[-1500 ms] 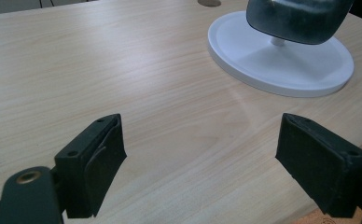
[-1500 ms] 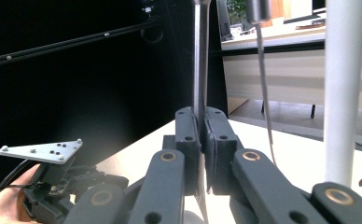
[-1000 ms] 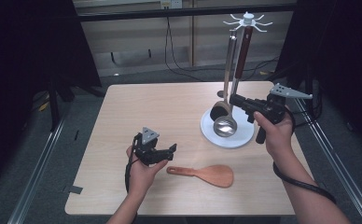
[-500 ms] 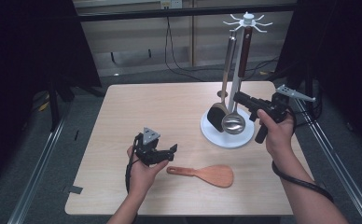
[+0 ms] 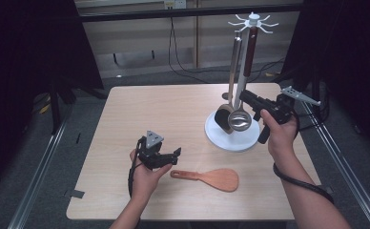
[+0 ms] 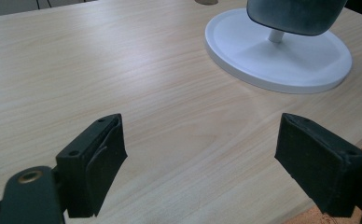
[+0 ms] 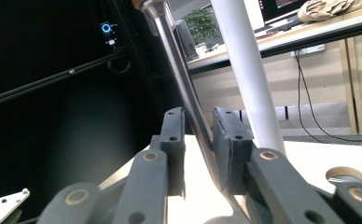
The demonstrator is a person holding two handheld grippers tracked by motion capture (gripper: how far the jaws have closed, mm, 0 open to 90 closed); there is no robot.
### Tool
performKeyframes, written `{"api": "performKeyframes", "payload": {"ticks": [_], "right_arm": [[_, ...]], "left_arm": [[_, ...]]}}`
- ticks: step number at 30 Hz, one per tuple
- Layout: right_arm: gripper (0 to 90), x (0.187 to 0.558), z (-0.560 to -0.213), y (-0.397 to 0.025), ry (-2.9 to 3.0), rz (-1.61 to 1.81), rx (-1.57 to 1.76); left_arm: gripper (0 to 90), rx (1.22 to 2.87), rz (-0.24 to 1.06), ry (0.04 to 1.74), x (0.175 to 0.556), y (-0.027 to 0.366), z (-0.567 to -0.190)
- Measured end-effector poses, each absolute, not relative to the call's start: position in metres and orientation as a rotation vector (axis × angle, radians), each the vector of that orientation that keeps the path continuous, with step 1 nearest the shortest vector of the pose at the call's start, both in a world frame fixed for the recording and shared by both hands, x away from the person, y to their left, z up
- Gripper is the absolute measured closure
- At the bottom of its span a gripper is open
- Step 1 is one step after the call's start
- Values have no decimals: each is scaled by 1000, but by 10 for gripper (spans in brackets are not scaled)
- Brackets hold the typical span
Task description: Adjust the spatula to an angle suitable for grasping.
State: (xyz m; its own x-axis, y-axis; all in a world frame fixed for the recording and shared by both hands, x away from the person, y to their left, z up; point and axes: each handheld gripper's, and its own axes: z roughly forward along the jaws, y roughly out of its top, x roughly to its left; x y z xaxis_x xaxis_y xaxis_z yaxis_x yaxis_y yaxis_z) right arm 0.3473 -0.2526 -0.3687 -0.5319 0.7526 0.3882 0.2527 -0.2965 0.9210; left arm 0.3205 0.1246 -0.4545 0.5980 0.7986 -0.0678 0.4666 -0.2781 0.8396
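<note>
High view: right gripper (image 5: 248, 99) clamps the steel ladle (image 5: 239, 119) hanging on the white round-based rack (image 5: 231, 141); left gripper (image 5: 172, 155), jaws released, lies well apart from that rack.

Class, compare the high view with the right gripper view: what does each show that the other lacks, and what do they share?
High view alone: the wooden rice paddle lying on the table, and the left gripper, jaws apart. Right gripper view alone: the right gripper closed on the ladle's metal handle from close up. Both: that ladle and the rack's white pole.
</note>
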Motion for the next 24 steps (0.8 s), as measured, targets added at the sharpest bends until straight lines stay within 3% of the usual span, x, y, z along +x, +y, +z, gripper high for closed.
{"api": "performKeyframes", "payload": {"ticks": [8,16,24], "right_arm": [[736,346,-362,-253,1560,1855,1233],[896,342,-339,-260,1480,1771,1158],[900,348,-300,-262,1339,1744,1096]], "left_arm": [[158,1937,466,1002,319,124,-454],[159,1929,456,1005,318,122,-455],[159,1930,456,1002,318,121,-456]]}}
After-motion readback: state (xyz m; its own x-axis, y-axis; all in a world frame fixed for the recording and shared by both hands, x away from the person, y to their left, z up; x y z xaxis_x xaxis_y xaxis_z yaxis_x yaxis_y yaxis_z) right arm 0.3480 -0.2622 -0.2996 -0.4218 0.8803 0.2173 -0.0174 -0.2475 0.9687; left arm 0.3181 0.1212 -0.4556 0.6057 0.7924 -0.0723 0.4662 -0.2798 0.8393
